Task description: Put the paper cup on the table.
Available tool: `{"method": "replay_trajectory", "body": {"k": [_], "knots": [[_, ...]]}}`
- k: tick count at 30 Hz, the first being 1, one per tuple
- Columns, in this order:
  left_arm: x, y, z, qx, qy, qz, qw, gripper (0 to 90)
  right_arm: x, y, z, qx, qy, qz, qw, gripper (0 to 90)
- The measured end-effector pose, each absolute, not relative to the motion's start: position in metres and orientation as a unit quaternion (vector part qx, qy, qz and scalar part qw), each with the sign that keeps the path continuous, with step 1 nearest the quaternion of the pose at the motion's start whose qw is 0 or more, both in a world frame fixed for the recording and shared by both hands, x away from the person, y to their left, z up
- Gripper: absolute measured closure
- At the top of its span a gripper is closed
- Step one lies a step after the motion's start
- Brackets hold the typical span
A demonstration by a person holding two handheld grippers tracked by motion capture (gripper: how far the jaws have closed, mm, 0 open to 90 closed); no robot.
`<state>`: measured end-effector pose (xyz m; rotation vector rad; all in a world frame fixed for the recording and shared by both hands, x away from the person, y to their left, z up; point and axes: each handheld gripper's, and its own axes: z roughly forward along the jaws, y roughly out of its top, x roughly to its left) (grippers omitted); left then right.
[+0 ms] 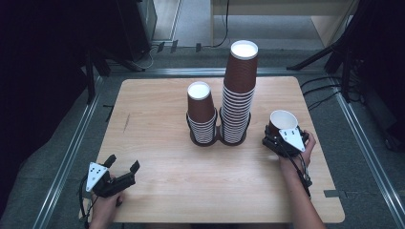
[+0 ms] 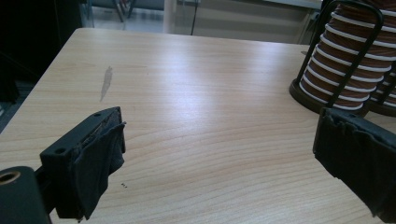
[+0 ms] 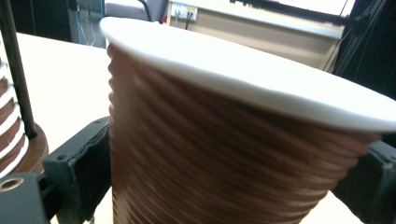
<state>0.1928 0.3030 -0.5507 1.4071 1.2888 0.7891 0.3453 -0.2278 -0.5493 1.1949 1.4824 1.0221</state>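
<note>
Two stacks of brown ribbed paper cups stand in a black wire holder (image 1: 219,139) at the table's middle: a short stack (image 1: 201,112) on the left and a tall stack (image 1: 239,90) on the right. At the right side of the table, my right gripper (image 1: 282,136) is shut on a single brown cup (image 1: 282,122) with a white rim, upright; that cup (image 3: 233,140) sits between the jaws in the right gripper view. My left gripper (image 1: 123,164) rests open near the front left corner, with nothing between its jaws. The short stack (image 2: 343,60) appears beyond it.
The wooden table (image 1: 157,143) has a faint grey smear (image 2: 106,83) on its left part. Metal rails (image 1: 71,152) run along both sides of the table. Cables and dark stand legs (image 1: 320,57) lie on the floor behind.
</note>
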Motion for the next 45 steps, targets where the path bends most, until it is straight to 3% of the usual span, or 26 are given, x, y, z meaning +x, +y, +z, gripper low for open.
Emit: {"method": "replay_trajectory", "body": {"k": [18,45], "knots": [[0.193,0.303,-0.551,0.585,0.537,0.328,0.513,2.6,0.34,-0.235,-0.543,0.514,0.611,0.431,0.42,0.0],[0.193,0.302,-0.551,0.588,0.535,0.329,0.509,2.6,0.299,-0.256,-0.53,0.506,0.607,0.456,0.41,0.0]]}}
